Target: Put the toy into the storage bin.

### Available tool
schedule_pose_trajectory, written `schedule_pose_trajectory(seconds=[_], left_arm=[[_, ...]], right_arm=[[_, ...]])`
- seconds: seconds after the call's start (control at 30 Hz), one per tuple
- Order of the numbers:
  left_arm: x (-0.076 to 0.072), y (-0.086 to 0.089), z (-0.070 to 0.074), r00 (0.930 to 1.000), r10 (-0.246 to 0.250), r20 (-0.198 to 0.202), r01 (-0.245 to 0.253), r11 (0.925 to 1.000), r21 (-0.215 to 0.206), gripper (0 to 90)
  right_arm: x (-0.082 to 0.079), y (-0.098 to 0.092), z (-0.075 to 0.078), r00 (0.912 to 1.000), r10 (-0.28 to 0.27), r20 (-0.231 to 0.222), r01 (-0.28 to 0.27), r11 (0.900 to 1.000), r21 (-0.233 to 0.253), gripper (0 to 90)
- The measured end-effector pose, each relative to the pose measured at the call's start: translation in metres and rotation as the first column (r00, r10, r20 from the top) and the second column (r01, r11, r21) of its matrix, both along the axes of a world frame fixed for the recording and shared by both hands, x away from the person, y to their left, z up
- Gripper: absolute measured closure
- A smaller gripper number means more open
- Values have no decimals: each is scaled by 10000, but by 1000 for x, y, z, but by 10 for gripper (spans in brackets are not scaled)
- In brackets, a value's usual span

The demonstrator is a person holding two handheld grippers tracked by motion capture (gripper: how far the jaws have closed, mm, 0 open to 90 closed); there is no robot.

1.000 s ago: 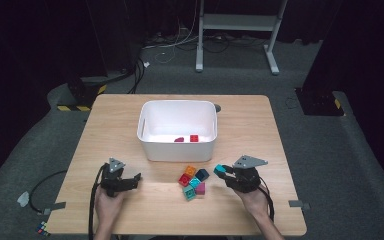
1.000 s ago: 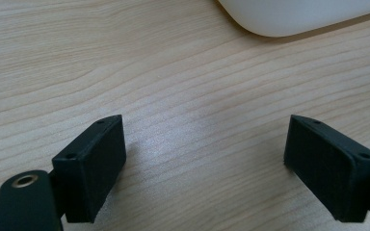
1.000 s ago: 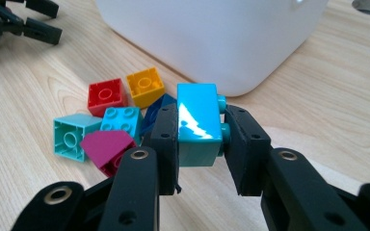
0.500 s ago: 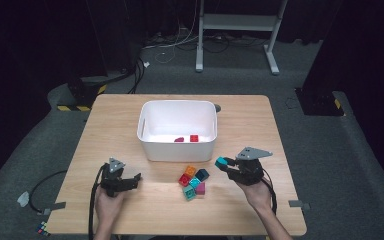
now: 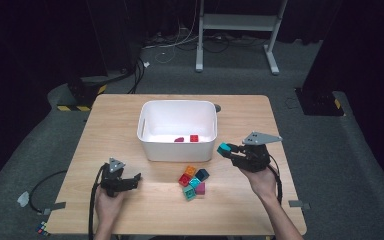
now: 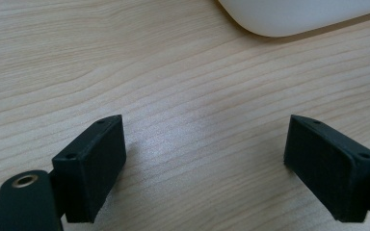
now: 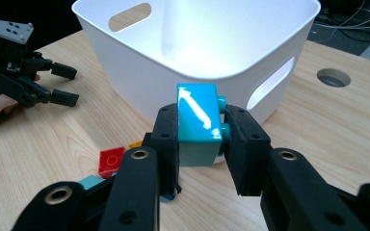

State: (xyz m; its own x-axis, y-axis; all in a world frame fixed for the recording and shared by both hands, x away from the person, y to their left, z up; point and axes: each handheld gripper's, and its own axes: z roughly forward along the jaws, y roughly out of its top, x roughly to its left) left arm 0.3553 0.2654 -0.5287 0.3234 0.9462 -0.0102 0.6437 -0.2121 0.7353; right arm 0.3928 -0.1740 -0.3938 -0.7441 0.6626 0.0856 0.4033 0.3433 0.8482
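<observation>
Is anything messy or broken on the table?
Nothing looks broken or spilled. A few bricks lie in a loose jumble in front of the white bin, waiting to be picked up. The right tongs grip a teal brick turned on its side, studs facing sideways.

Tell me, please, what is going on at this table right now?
A person is sorting toy bricks into a white bin. The right tool is shut on a teal brick, held above the table beside the bin, not yet over its rim. The left tool rests open on the wood, holding nothing. A small cluster of bricks lies in front of the bin, and two red pieces already sit inside it.
</observation>
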Motion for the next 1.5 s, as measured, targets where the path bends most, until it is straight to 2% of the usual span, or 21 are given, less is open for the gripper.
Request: schedule_pose_trajectory(seconds=[0.2,0.37,0.47,0.8,0.97,1.5], left_arm=[[0,0,0,10000,-3,-4,3,10000,3,147],[0,0,0,10000,-1,-1,1,10000,-1,147],[0,0,0,10000,-2,-2,2,10000,-4,147],[0,0,0,10000,0,-3,0,10000,-7,148],[0,0,0,10000,1,-3,-1,10000,-9,148],[0,0,0,10000,-2,2,2,10000,3,148]], right_arm=[[8,4,15,9999,153,31,-153,9998,-99,680],[14,6,28,9997,202,121,-202,9998,32,679],[19,11,34,9994,302,152,-299,9994,-148,680],[30,24,58,9979,579,275,-572,9980,-274,680],[38,29,63,9978,657,130,-655,9977,-153,680],[64,49,74,9977,675,-64,-676,9975,-202,679]])
